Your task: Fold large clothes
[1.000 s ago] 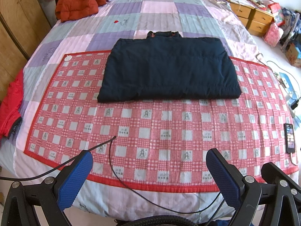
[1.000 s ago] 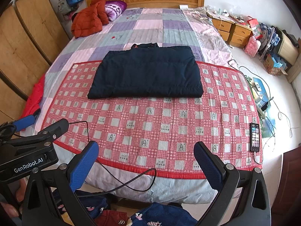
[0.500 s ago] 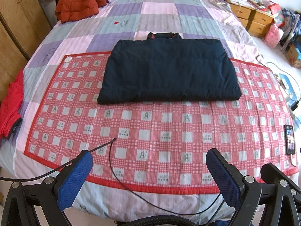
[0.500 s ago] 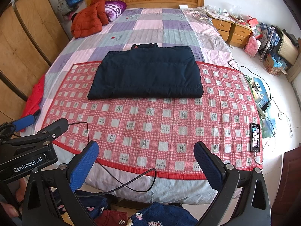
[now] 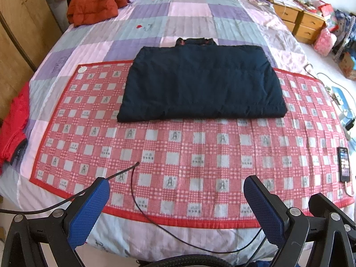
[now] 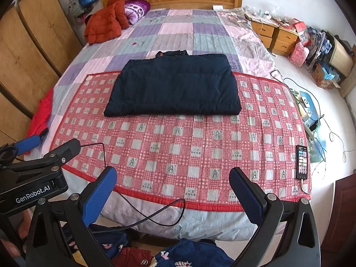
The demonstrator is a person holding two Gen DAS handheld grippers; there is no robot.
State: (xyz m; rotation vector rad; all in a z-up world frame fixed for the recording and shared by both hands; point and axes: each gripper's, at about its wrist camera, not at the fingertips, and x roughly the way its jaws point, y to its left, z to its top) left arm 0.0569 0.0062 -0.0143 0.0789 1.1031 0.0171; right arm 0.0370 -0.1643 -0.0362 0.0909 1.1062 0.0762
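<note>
A dark navy padded jacket (image 5: 201,84) (image 6: 173,85) lies folded into a flat rectangle across the far edge of the red checked mat (image 5: 178,155) (image 6: 200,149) on the bed, its collar poking out at the back. My left gripper (image 5: 175,187) hangs open over the near edge of the bed with nothing between its blue pads. My right gripper (image 6: 172,178) is open and empty too, well short of the jacket. The left gripper's body (image 6: 33,171) shows at the left of the right wrist view.
An orange-red jacket (image 5: 93,2) lies at the bed's head, a red garment (image 5: 13,124) hangs off the left side. A phone (image 6: 302,162) rests on the mat's right end. A black cable (image 5: 142,202) loops over the near edge. Clothes (image 6: 178,255) lie on the floor below.
</note>
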